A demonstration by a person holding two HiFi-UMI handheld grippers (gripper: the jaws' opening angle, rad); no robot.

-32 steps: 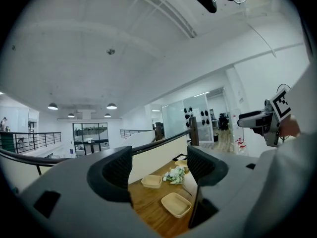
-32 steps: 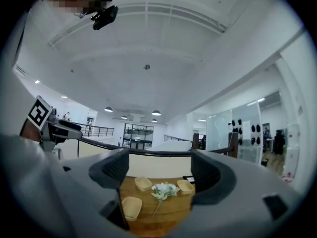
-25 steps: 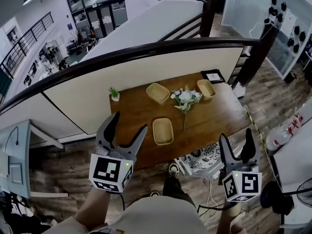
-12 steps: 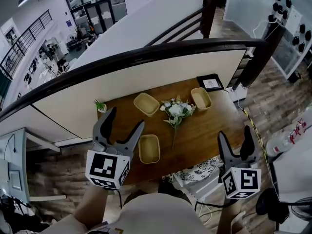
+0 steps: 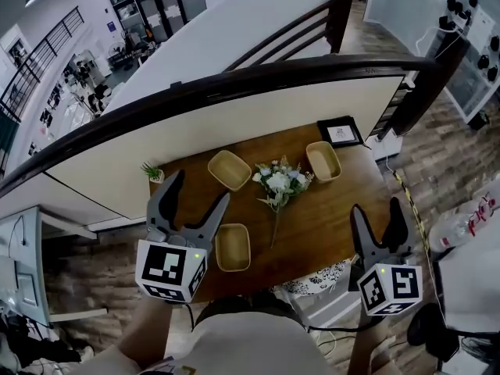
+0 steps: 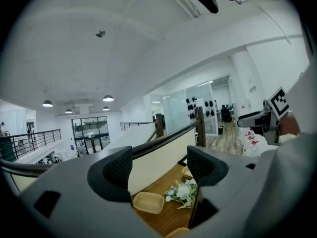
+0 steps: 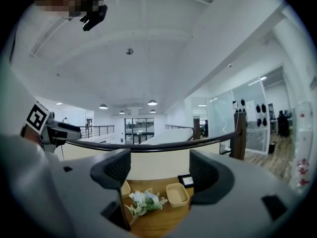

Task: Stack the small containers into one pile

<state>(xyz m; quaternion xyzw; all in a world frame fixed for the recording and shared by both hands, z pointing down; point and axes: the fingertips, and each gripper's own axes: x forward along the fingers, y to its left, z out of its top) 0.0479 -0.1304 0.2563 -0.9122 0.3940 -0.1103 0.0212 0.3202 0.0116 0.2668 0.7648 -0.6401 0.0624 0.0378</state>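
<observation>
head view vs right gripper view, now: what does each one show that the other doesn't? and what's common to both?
Only the head view: the near container by the table's front edge, and the small potted plant. Only the right gripper view: the dark camera on the person's head. Both: the flower bunch, the far right container, the picture frame, the wooden table, and the far left container, which is mostly hidden in the right gripper view.

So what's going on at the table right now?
A person holds the left gripper and right gripper up facing a wooden table, both open and empty; the right one's fingers have just been closing slightly. Three small containers lie apart on it, a bunch of flowers among them, none stacked yet.
</observation>
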